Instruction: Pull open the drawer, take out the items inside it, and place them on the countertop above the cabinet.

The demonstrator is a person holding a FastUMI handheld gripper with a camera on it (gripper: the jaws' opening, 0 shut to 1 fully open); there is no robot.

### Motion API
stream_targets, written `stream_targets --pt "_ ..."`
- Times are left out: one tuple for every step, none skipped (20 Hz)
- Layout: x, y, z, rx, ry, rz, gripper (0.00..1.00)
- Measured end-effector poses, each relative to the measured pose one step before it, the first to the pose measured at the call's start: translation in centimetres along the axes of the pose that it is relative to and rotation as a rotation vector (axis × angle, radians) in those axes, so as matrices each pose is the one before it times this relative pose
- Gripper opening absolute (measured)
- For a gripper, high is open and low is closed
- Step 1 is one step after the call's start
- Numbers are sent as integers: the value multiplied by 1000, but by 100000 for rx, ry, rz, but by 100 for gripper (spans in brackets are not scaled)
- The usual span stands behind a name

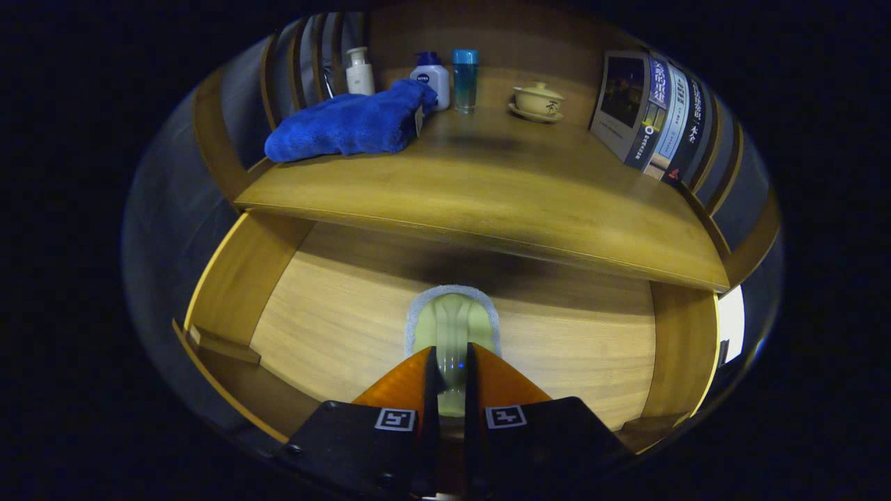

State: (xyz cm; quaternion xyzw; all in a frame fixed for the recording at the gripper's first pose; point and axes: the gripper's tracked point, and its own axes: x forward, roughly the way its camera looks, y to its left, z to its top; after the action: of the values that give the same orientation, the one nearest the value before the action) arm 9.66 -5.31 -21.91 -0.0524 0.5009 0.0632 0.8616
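Note:
The wooden drawer [334, 327] stands pulled open below the countertop [487, 188]. Over its floor hangs a pale green sponge [452, 323] with a white-grey rim, pinched at its near edge and standing up ahead of the fingers. My gripper [451, 358] is shut on this sponge, both fingers pressing its sides. On the countertop's left lies a folded blue towel [351, 125].
At the back of the countertop stand a white pump bottle [360, 71], a white lotion bottle [431, 75], a blue-capped clear bottle [465, 80] and a lidded tea bowl on a saucer [537, 101]. Books [654, 115] lean at the right. The counter's front edge overhangs the drawer.

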Motion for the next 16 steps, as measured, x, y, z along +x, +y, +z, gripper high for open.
stream_targets --pt "-975 350 144 -183 -2041 666 23" --pt "-1076 381 315 20 -2034 1106 23" --pt "-1106 273 458 285 -2263 871 23" --pt "-1134 248 524 -5 -2131 667 23" --pt "-1099 210 639 -241 -2040 484 23" --pt "-1130 241 822 -98 -2277 638 23" --pt "-1002 221 1028 490 -2374 410 23" --pt "-304 179 1254 396 -2605 233 23" --pt "-521 -95 1506 -147 -2362 -232 23" --pt "-349 -361 1462 56 -2137 -1638 23" --pt "-61 -478 1547 -7 -2015 -1422 23" --pt "2 -343 1206 425 -629 -611 23" --pt "326 -277 1049 1192 -107 -732 23" --pt "456 -582 1025 858 -470 -1607 23" --pt "524 -551 953 185 -180 -1609 23" --pt "666 -521 841 240 -124 -1287 23"
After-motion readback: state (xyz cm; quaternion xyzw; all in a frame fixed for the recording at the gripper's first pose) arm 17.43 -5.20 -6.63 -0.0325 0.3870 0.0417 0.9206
